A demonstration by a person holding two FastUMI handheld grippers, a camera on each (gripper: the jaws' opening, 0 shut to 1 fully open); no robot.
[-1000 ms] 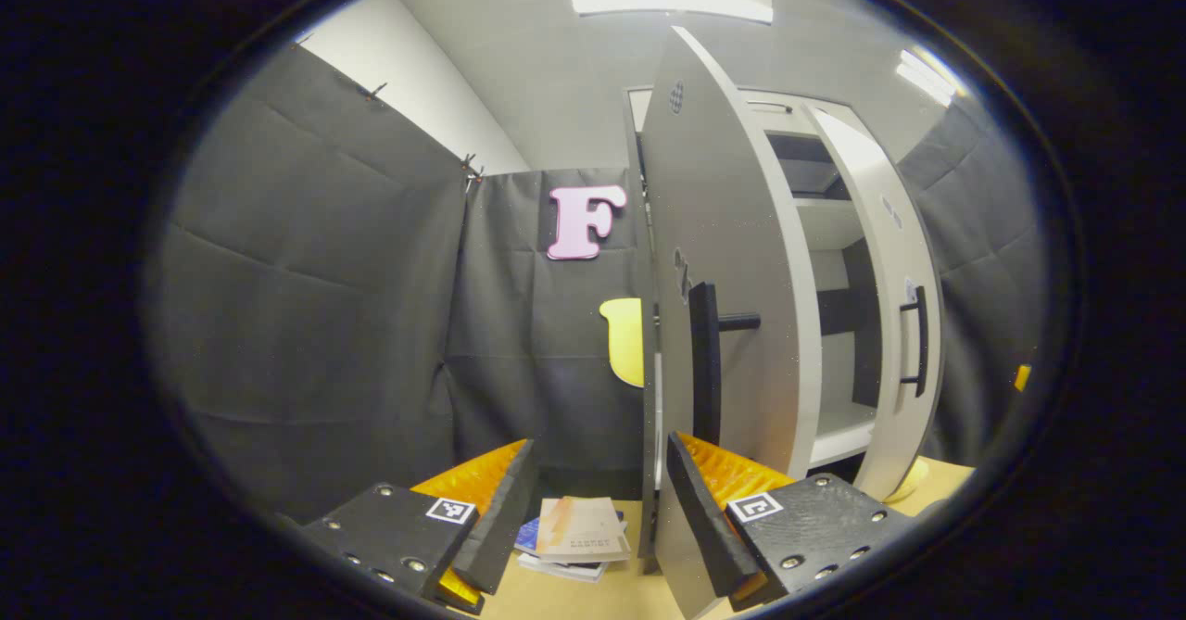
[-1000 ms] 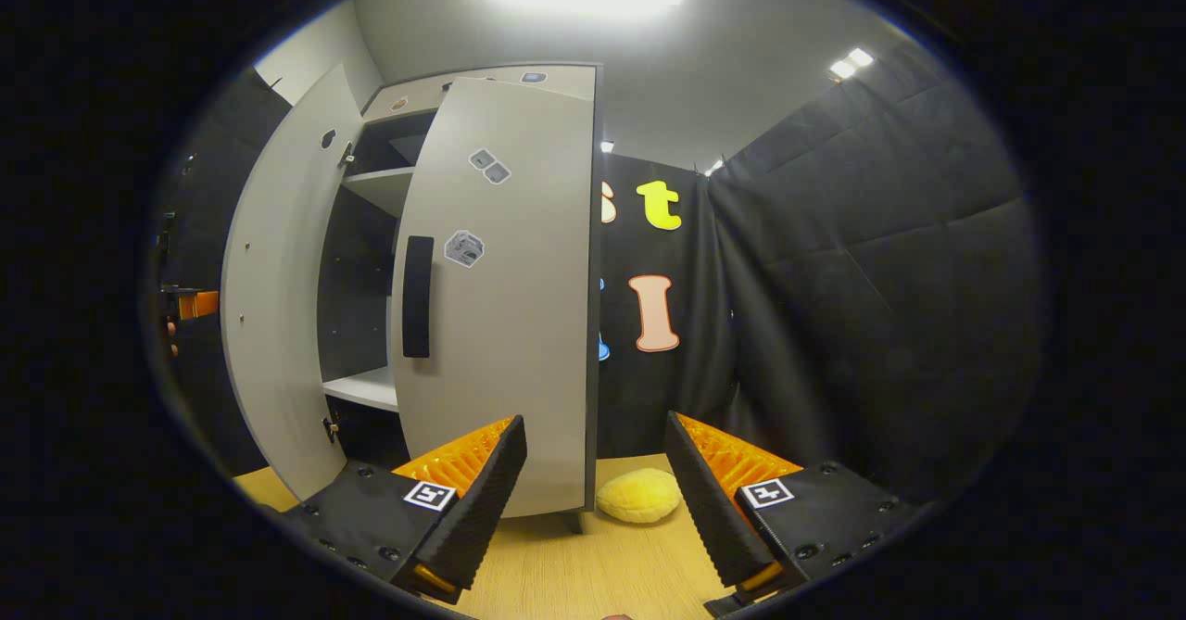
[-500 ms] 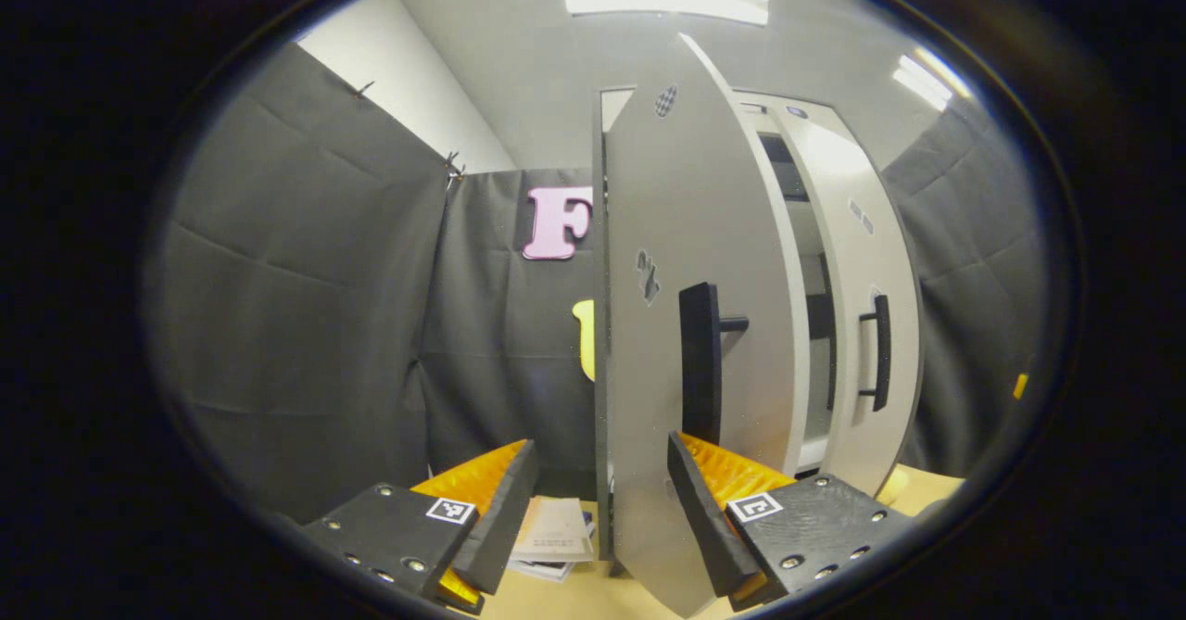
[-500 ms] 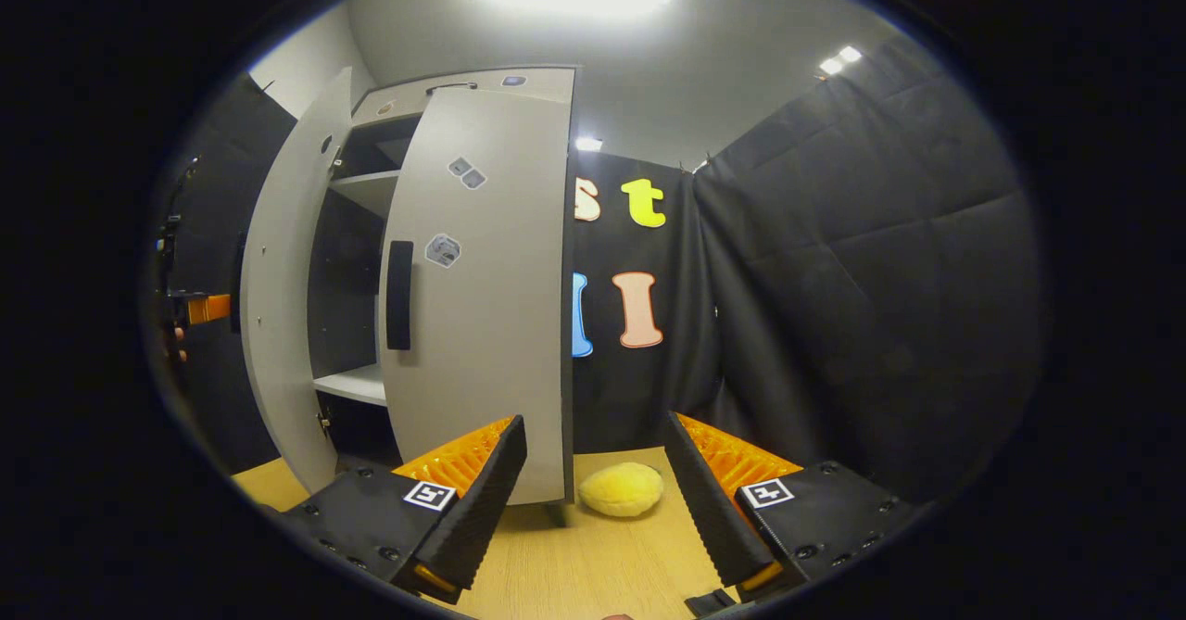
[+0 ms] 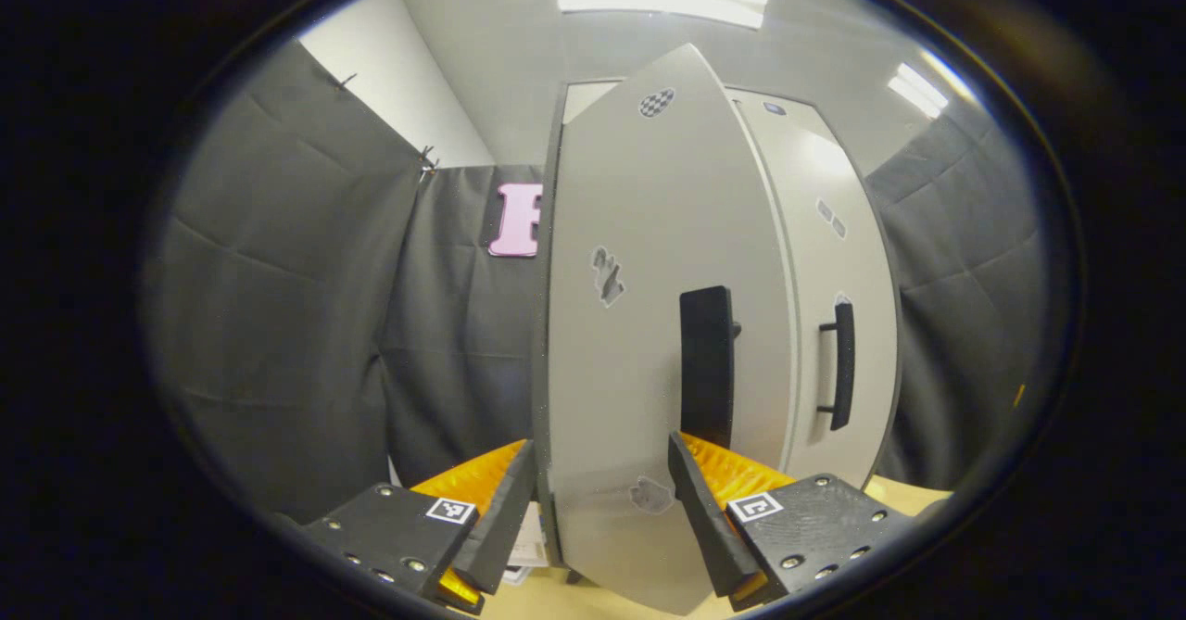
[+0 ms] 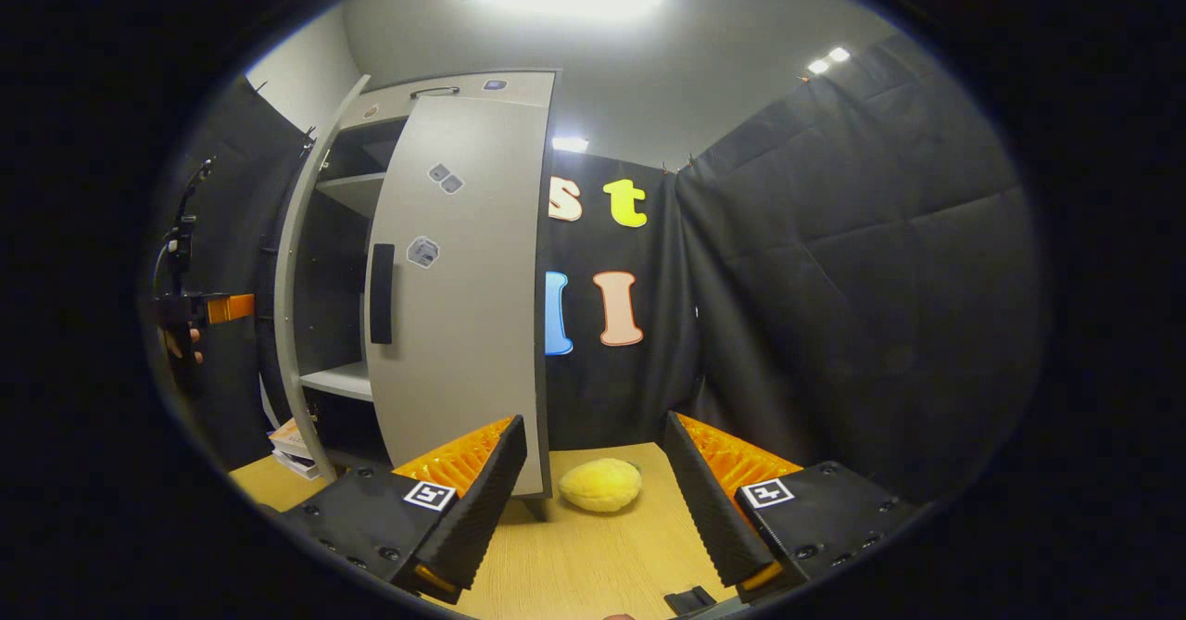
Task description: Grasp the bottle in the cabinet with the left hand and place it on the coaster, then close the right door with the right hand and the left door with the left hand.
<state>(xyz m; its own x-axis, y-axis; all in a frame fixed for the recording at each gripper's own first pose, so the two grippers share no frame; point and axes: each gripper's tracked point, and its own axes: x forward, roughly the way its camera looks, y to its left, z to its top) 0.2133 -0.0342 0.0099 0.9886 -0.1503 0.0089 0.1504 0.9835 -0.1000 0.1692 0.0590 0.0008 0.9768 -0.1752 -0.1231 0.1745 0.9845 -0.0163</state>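
The grey cabinet's left door (image 5: pixel 630 323) stands close in front in the left gripper view, its black handle (image 5: pixel 706 365) just above my right finger. My left gripper (image 5: pixel 602 509) is open, its fingers spread across the door's lower part. Beyond it is the right door (image 5: pixel 834 259) with its own handle (image 5: pixel 841 365). In the right gripper view the right door (image 6: pixel 463 323) is nearly flush with the cabinet. The left door (image 6: pixel 295 305) stands edge-on and ajar, with a shelf (image 6: pixel 343 379) visible behind. My right gripper (image 6: pixel 593 509) hangs open over the table, apart from the door.
A yellow plush lump (image 6: pixel 600 484) lies on the wooden table (image 6: pixel 593 564) beside the cabinet's right corner. Books (image 6: pixel 292 442) are stacked at the cabinet's left foot. The left gripper (image 6: pixel 208 310) and a hand show at the far left. Black cloth walls close in.
The left door has swung toward the cabinet, and the gap showing the shelves in the left gripper view has closed up. The right gripper has drawn away from the right door.
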